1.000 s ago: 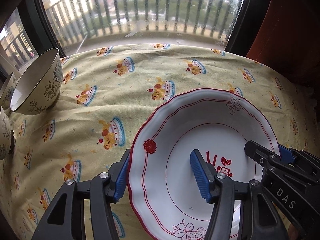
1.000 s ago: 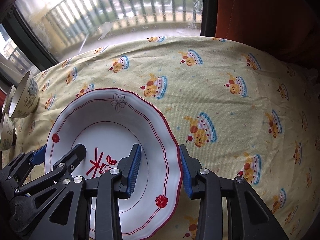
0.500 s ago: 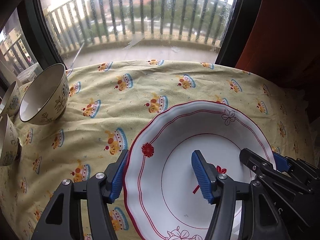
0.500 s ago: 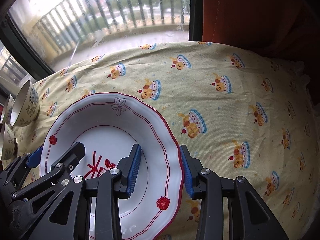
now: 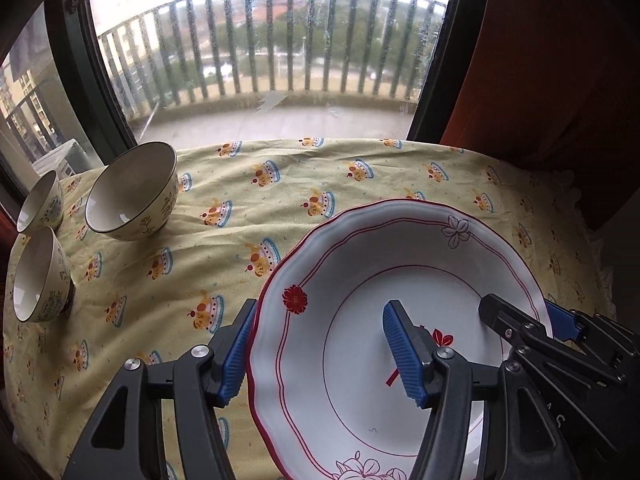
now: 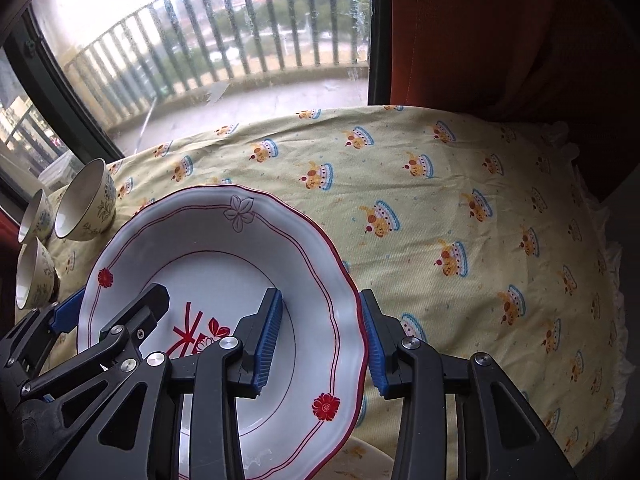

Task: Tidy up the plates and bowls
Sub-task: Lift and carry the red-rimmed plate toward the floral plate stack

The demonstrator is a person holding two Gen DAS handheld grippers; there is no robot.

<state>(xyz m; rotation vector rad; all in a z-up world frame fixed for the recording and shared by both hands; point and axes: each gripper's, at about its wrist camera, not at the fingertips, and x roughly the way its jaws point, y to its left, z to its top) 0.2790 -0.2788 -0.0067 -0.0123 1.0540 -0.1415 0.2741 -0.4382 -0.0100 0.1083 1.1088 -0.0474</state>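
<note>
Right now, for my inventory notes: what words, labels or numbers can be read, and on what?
None reads clearly.
Right gripper body: faint pale letters, too blurred to read.
Plate: red centre mark, half hidden; cannot tell if writing.
Bowls, cloth: pictures only.

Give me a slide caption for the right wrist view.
Both grippers, right gripper and left gripper, clamp opposite rims of a red-trimmed plate above the cake-print tablecloth.

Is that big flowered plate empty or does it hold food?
Empty: the plate shows only its bare white inside and red painted pattern.
</note>
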